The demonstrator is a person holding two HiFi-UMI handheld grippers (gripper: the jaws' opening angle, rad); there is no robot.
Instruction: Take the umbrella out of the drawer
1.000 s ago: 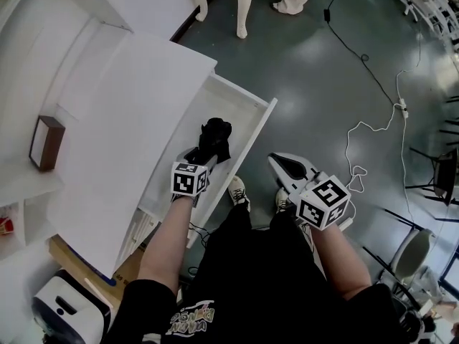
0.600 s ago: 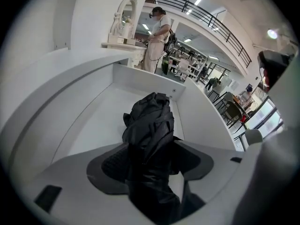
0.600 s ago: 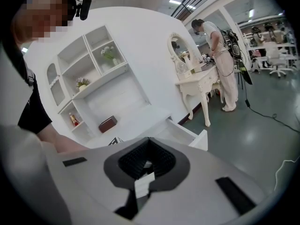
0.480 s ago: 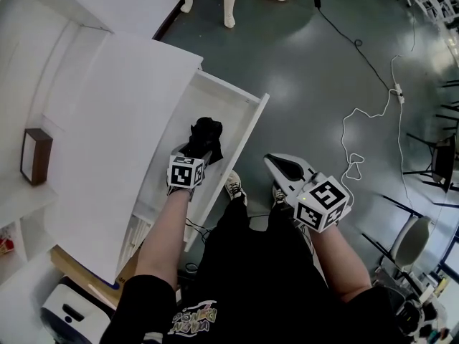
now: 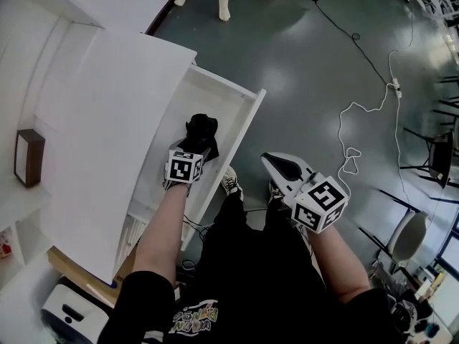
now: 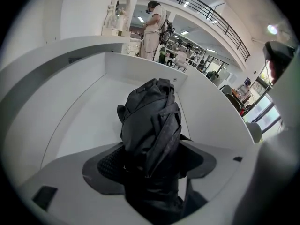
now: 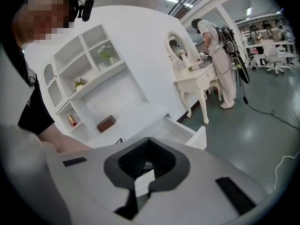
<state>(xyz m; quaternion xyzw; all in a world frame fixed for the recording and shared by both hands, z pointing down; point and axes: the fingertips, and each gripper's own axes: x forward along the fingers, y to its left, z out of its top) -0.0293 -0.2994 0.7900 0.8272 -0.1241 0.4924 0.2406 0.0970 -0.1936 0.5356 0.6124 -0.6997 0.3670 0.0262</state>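
Left gripper point(image 5: 193, 151), pointing steeply down into the open white drawer point(image 5: 246, 117): its jaws have just been opening and stand wide, one on each side of the folded black umbrella point(image 6: 152, 125), which lies inside the drawer. Whether my pads brush the fabric I cannot quite tell, but they do not appear to clamp it. Right gripper point(image 5: 272, 163): jaws together, nothing between them, held beside the drawer above the grey floor point(image 5: 323, 77).
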